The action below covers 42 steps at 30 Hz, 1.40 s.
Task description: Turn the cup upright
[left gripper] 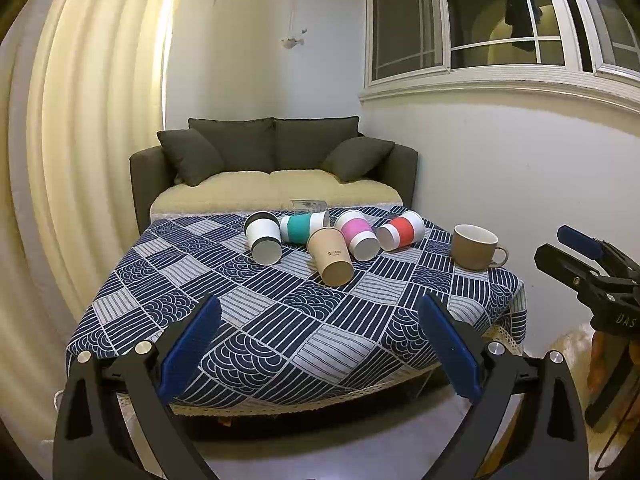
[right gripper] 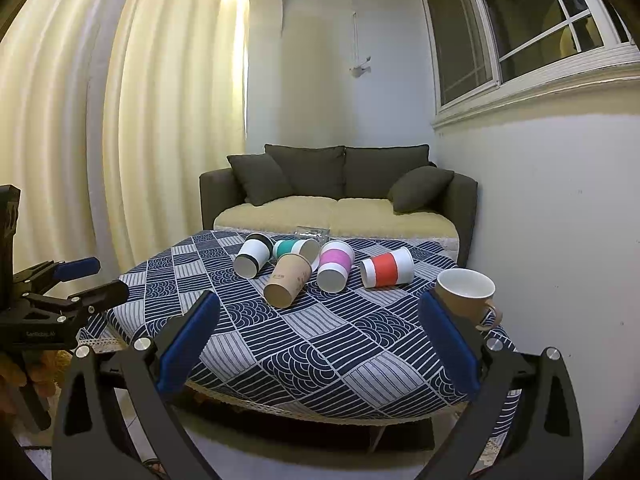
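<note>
Sofa (left gripper: 276, 160): dark grey, with a cream seat cover, directly behind the table.
Table (left gripper: 280, 332): covered with a navy and grey patterned cloth; both grippers hover off its near edge.
Left gripper (left gripper: 320, 344): fingers spread wide, holding nothing, short of the table's near edge.
Right gripper (right gripper: 320, 344): fingers spread wide, empty, at the table's near right corner.
Mug (left gripper: 476, 246): brown with a white inside, upright at the table's right edge, apart from the paper cups.
Paper cups: five on their sides across the table's far half: black-banded (left gripper: 263, 238), teal (left gripper: 302, 229), plain kraft (left gripper: 331, 257), pink (left gripper: 357, 234), red (left gripper: 401, 230).
Glass (left gripper: 307, 204): clear, lying at the table's far edge, behind the teal cup.
</note>
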Available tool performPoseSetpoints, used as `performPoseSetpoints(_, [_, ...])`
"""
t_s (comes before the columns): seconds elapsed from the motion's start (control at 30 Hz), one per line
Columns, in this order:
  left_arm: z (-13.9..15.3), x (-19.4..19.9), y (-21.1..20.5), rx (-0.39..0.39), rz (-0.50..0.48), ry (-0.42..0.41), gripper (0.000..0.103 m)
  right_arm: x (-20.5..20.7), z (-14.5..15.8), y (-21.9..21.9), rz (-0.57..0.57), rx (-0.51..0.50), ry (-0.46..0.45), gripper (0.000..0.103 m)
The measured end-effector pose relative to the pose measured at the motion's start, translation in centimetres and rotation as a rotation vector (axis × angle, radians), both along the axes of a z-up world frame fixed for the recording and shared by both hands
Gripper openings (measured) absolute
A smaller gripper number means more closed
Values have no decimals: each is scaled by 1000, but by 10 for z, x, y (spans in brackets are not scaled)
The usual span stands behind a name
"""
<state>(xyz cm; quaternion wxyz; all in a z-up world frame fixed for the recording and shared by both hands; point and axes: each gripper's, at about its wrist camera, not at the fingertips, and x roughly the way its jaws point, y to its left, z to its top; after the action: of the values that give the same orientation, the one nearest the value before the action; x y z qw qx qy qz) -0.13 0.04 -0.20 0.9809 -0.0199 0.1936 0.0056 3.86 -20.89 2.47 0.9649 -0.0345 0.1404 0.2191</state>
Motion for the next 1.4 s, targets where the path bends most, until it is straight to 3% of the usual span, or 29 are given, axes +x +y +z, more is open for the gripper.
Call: performPoseSetpoints(1.4, [-2, 3, 3, -11, -2, 8, 96, 5, -6, 3, 7, -13, 24, 98])
